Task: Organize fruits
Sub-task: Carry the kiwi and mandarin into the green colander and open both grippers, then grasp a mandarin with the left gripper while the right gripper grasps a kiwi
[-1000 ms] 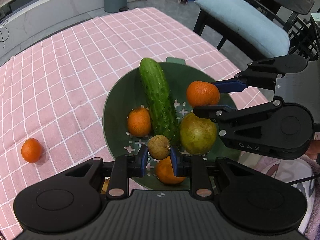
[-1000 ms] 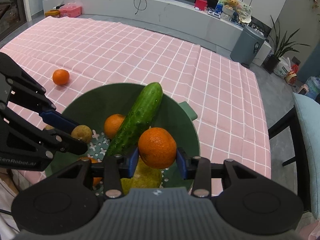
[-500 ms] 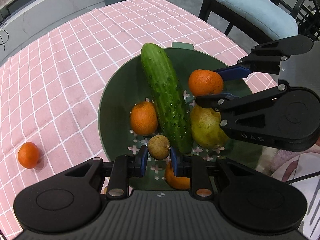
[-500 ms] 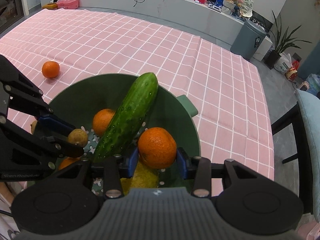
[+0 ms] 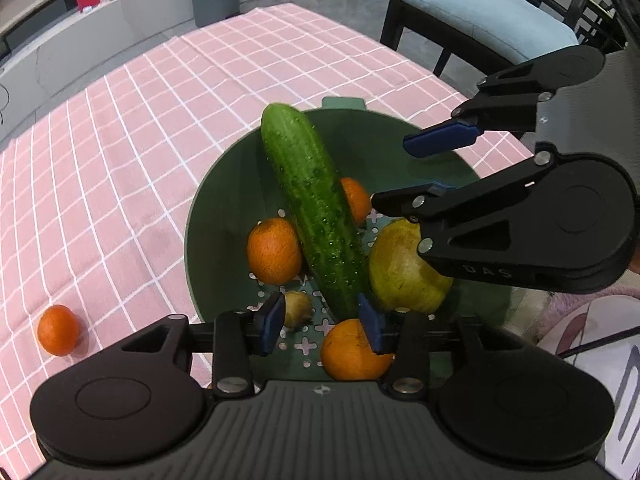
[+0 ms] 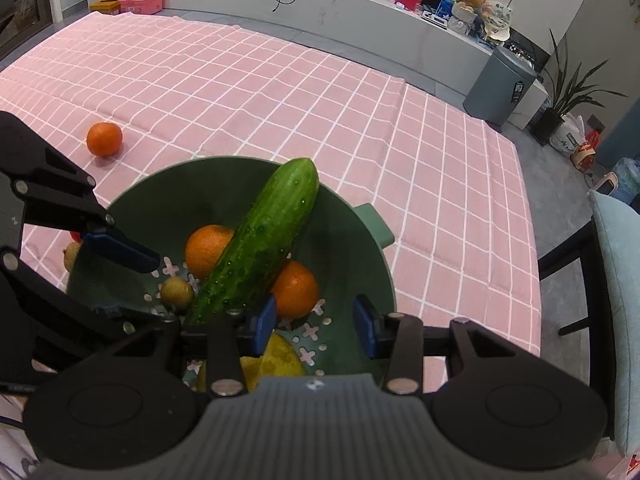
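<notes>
A green colander bowl (image 5: 224,208) (image 6: 160,200) holds a cucumber (image 5: 312,208) (image 6: 264,240), a yellow-green pear (image 5: 400,268), a small brown fruit (image 5: 298,308) (image 6: 176,292) and three oranges (image 5: 274,250) (image 5: 354,350) (image 6: 296,288). My left gripper (image 5: 322,322) is open and empty above the brown fruit; it also shows in the right wrist view (image 6: 124,276). My right gripper (image 6: 315,324) is open and empty above the bowl, and it shows in the left wrist view (image 5: 420,172). One orange (image 5: 58,330) (image 6: 104,139) lies on the pink checked cloth.
The pink checked tablecloth (image 6: 280,92) covers the table. A chair with a blue cushion (image 5: 480,12) stands by the far right edge. A grey bin (image 6: 500,84) and a low counter stand beyond the table. A brown fruit (image 6: 72,254) lies outside the bowl's left rim.
Both grippers have opened. The left one let go of the small brown fruit and the right one let go of an orange; both fruits now lie in the bowl.
</notes>
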Tool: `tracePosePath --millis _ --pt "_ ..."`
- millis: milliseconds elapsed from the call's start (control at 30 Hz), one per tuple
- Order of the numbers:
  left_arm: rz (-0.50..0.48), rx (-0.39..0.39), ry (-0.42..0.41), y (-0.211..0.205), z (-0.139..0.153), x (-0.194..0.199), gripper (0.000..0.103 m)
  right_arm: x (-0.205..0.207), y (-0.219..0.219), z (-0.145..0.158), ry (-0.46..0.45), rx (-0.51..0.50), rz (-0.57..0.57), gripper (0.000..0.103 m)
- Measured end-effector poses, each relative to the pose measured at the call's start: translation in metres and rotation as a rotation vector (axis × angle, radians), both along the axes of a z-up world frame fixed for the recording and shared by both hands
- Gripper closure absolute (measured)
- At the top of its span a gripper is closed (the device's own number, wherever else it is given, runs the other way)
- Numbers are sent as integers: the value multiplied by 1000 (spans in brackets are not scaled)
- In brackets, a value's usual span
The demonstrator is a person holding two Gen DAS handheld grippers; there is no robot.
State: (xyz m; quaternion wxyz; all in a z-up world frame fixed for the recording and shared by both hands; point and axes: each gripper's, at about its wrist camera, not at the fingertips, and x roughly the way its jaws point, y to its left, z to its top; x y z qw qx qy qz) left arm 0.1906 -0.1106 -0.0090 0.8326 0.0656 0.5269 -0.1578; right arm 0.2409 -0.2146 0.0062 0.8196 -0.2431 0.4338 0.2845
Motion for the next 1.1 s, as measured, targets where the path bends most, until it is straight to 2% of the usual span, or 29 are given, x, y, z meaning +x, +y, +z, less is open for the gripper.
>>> tracePosePath --millis 100,300,567,833,967,1100 --pt "-2 -2 -26 1 9 -6 53 -4 -1 6 -6 14 -13 55" --pt "24 -12 -82 13 33 -19 53 -20 -1 20 -37 52 -26 55" --pt "99 -32 -140 47 54 -44 52 -45 10 39 -58 155 -43 55" --pt "202 -32 -157 101 56 -62 52 -65 45 45 -104 224 -1 55" --pt "259 -52 -166 132 53 -70 52 -69 68 44 -118 229 31 55" --pt "270 -53 -182 153 51 -77 52 -72 90 39 -137 219 77 55"
